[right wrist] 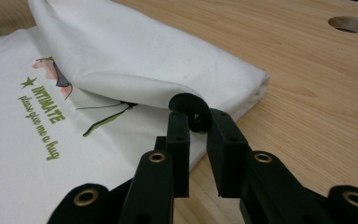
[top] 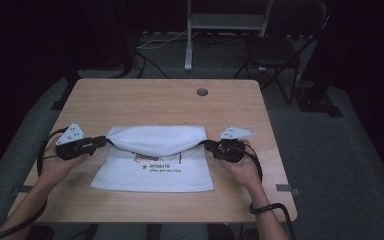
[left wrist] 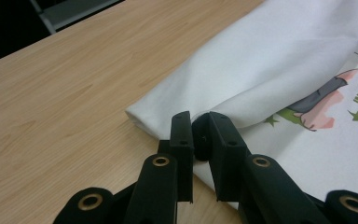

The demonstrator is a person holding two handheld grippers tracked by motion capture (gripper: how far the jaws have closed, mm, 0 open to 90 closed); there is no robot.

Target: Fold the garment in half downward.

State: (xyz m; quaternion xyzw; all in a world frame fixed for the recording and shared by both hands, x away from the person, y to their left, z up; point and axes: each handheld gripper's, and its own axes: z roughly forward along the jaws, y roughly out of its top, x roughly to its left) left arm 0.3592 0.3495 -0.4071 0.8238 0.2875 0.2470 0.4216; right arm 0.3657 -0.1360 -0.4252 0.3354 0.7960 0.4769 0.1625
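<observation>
A white cloth printed with green lettering and a small figure lies on the wooden table. Its far part is folded toward me in a raised, puffy roll. My left gripper is shut on the roll's left end, held a little above the flat layer. My right gripper is shut on the roll's right end. In the left gripper view, the jaws pinch the cloth at its folded corner. In the right gripper view, the jaws pinch the white fold above the print.
A round cable hole sits in the table's far middle, and the hole shows at the top right of the right gripper view. A dark folding chair and a metal stand are beyond the table. Bare wood surrounds the cloth.
</observation>
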